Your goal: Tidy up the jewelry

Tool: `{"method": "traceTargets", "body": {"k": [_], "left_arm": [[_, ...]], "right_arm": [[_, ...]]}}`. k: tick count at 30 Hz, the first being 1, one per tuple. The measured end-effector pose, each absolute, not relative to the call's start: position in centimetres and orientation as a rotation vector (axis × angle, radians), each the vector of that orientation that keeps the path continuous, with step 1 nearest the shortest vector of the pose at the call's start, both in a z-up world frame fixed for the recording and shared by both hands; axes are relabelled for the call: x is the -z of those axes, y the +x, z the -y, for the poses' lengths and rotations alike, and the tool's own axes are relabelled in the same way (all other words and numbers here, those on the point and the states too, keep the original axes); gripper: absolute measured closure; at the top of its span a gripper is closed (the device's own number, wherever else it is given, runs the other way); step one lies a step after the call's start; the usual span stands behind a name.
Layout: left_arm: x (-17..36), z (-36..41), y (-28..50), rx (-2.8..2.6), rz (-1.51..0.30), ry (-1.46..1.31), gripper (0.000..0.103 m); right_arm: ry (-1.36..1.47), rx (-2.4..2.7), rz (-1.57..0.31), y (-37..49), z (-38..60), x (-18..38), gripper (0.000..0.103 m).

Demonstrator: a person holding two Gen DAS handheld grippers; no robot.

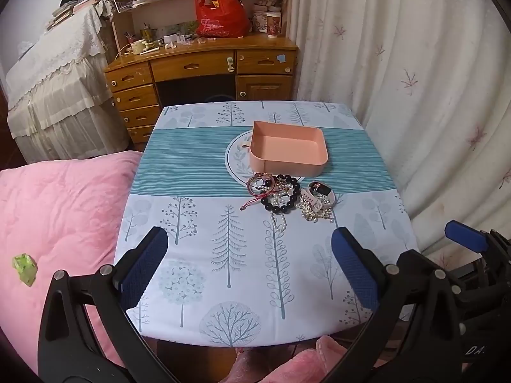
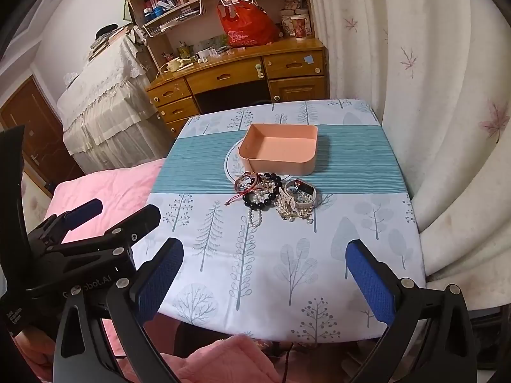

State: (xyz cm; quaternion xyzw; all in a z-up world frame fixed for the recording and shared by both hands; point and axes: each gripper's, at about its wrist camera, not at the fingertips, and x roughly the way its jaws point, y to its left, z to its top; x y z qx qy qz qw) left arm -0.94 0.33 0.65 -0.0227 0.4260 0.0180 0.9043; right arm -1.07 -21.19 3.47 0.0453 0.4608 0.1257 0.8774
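A heap of jewelry (image 1: pixel 287 198) (image 2: pixel 274 194) lies mid-table just in front of an empty pink tray (image 1: pixel 287 146) (image 2: pixel 278 146). The heap holds a black bead bracelet (image 1: pixel 266 203) (image 2: pixel 246 198), red cord bracelets (image 1: pixel 258 185) (image 2: pixel 246 182), a pearl strand (image 1: pixel 281 223) (image 2: pixel 254 217), a gold chain (image 1: pixel 314 212) (image 2: pixel 290 210) and a white-strapped watch (image 1: pixel 319 193) (image 2: pixel 300 202). My left gripper (image 1: pixel 249 249) (image 2: pixel 115 214) hovers open over the table's near left part, well short of the heap. My right gripper (image 2: pixel 265 265) is open beside it, over the near right part, holding nothing.
The table wears a tree-print cloth (image 1: pixel 191 166) (image 2: pixel 351 159) with a teal striped band. A pink quilt (image 1: pixel 57 198) (image 2: pixel 105 185) lies to the left, a curtain (image 1: pixel 415 95) (image 2: pixel 431 95) hangs close on the right, and a wooden desk (image 1: pixel 198 63) (image 2: pixel 230 73) stands behind.
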Motion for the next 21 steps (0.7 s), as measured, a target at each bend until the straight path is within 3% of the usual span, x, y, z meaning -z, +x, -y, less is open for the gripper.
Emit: {"method": "traceTargets", "body": {"k": [21], "left_arm": [[-0.4, -1.2, -0.9, -0.061, -0.887, -0.045, 0.001]], "right_arm": [[0.088, -0.260, -0.964, -1.0, 20.9, -3.5, 0.000]]}}
